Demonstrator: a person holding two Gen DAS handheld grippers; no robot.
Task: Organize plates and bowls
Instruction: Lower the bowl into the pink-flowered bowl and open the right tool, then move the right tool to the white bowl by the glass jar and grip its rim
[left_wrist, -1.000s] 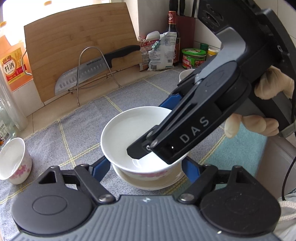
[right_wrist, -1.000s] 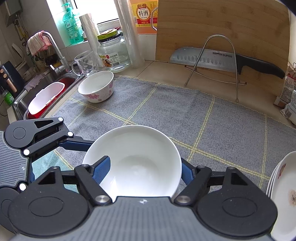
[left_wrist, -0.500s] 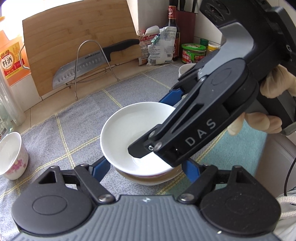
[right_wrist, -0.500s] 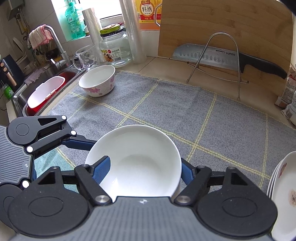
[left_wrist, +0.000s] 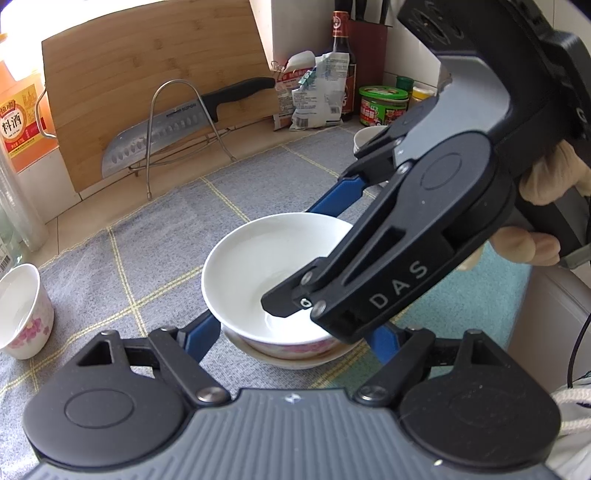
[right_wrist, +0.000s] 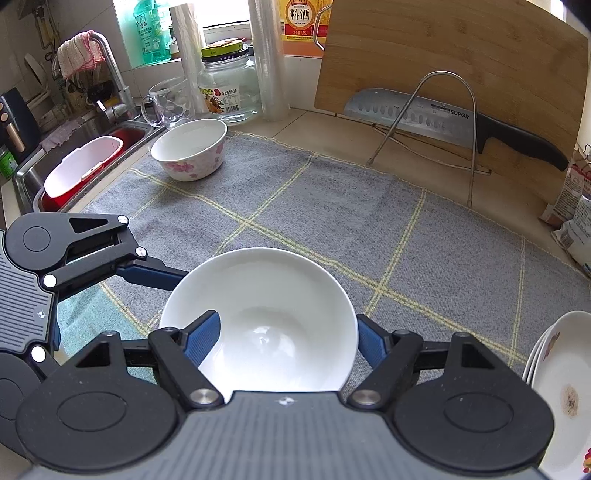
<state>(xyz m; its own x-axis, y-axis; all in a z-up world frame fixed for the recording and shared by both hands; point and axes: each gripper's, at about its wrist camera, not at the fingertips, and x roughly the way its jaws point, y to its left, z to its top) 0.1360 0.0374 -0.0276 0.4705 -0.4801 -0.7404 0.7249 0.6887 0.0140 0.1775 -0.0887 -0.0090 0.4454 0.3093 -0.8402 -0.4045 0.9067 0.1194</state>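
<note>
**A:** What is changing over this last second?

**B:** Hardly anything. The white bowl (left_wrist: 258, 266) is staying exactly where it was between both sets of jaws, nested in the pink-flowered bowl (left_wrist: 291, 347) under it. Only the background is tilting a touch in the right wrist view.

**A:** So how are the jaws standing?

**B:** The right gripper (right_wrist: 288, 336) is holding its jaws spread. One finger is dipping inside the white bowl, the other is sitting just outside the rim, and nothing is showing a pinch on the wall. The left gripper (left_wrist: 293, 332) is flanking the flowered bowl low down. I cannot tell whether its pads are pressing.

**A:** Meaning what for the task?

**B:** I am judging that this stacking step is finishing, with the bowl seated and the right jaws needing only to lift clear. Another flowered bowl (right_wrist: 188, 147) is waiting well ahead and left of the right jaws, and plates (right_wrist: 565, 387) are lying to their right.

**A:** And the bowl's heading?

**B:** It is facing mouth-up. Being round, it is offering no long axis, only its upright centre line.
</note>
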